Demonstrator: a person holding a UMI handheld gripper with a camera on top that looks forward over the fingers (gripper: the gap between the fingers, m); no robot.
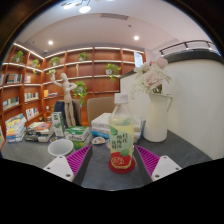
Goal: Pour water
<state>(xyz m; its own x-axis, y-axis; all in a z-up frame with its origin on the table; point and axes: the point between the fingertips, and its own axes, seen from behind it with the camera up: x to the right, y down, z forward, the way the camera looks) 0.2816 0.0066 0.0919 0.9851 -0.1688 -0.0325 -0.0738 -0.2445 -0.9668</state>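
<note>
Gripper view puts the bottle (122, 138) at the centre of everything, so I take it as my landmark: it is a clear plastic one with a green label and a red cap at its low end, which suggests it hangs neck-down or steeply tipped, though I cannot be sure of that from here. My gripper (111, 163) has its fingers spread, one purple pad (84, 160) to the left of the bottle and one to its right, and the bottle stands between them with a gap showing at each side, so I judge I am not yet pressing on it. I hold wide like this, I think, to straddle the bottle before closing. Left of the bottle sits a grey cup (60, 148), the likely place for the water, close enough for a short pour. Behind the bottle to the right stands a white vase (156, 115) with pale flowers, and just behind the bottle to the left a tissue box (102, 124). Farther left lies clutter of boxes and cans I cannot name, and behind it wooden shelves (60, 70). Whether the bottle holds water, and what it rests on, I cannot make out; my fingertips cover its foot.
</note>
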